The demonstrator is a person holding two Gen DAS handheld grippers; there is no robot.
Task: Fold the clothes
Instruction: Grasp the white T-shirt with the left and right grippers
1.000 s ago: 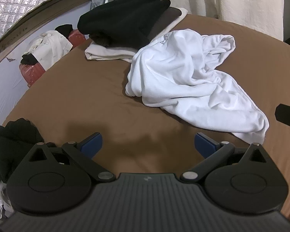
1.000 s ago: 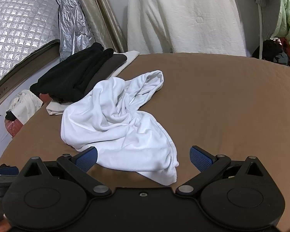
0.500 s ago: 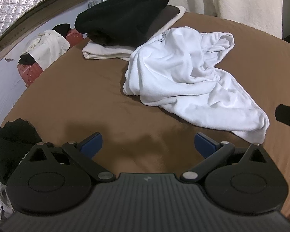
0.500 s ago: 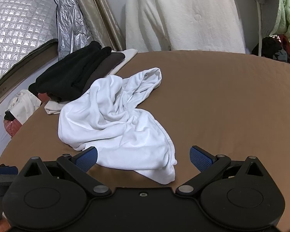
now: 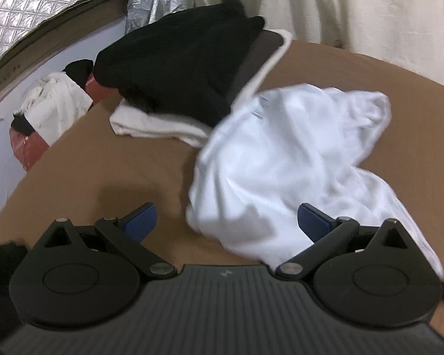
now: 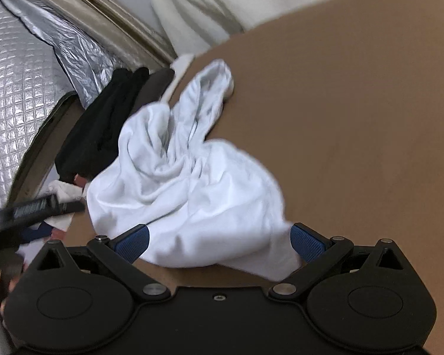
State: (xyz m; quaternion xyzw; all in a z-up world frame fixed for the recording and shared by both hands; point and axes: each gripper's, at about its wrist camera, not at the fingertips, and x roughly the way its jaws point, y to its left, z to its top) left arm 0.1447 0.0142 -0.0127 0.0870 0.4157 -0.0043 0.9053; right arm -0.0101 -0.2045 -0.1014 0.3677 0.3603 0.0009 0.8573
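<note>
A crumpled white garment (image 5: 284, 162) lies on the brown table (image 5: 109, 171); it also shows in the right wrist view (image 6: 189, 189). My left gripper (image 5: 226, 222) is open, its jaws wide apart, with the garment's near left edge between and just ahead of the blue pads (image 5: 140, 219). My right gripper (image 6: 219, 244) is open, jaws wide, straddling the garment's near edge, with the cloth lying between the blue pads (image 6: 306, 242). Neither gripper holds anything.
A stack of folded dark and white clothes (image 5: 186, 74) sits at the table's far left, next to the white garment. Off the table's left edge are a red container with white cloth (image 5: 44, 112) and a silver quilted cover (image 6: 11, 88). A cream garment (image 5: 355, 9) hangs behind.
Both grippers have moved forward and closer to the white garment, which now lies between each pair of jaws. The right wrist view has tilted. The garment itself has not moved.
</note>
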